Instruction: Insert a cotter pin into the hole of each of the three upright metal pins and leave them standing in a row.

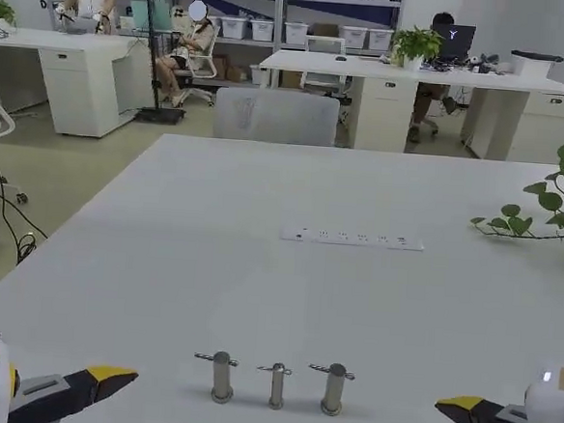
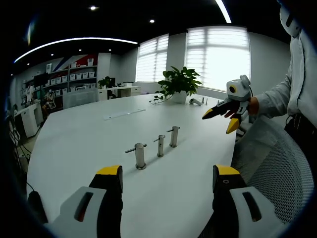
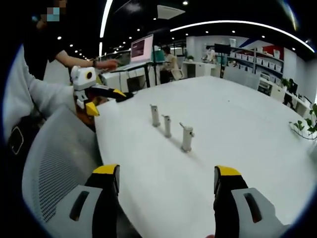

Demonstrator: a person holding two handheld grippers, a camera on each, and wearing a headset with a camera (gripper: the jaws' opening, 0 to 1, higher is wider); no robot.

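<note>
Seeing three pins [image 1: 277,385] standing in a row beside the near edge of the worktop [image 1: 162,261], a cotter pin [image 1: 215,360] sitting crosswise in each; a socket strip [image 1: 352,239] lying behind them mid-worktop; a plant [image 1: 553,206] leaning over the right edge.

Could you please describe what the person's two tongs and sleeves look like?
Both the left tongs and the right tongs have two grey jaws with dark slots, black towards the end and yellow at the tips. The person wears a white long sleeve.

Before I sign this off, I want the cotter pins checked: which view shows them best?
Head view: the cotter pins cross all three upright pins side-on. Left gripper view shows them smaller, angled; right gripper view, foreshortened.
</note>
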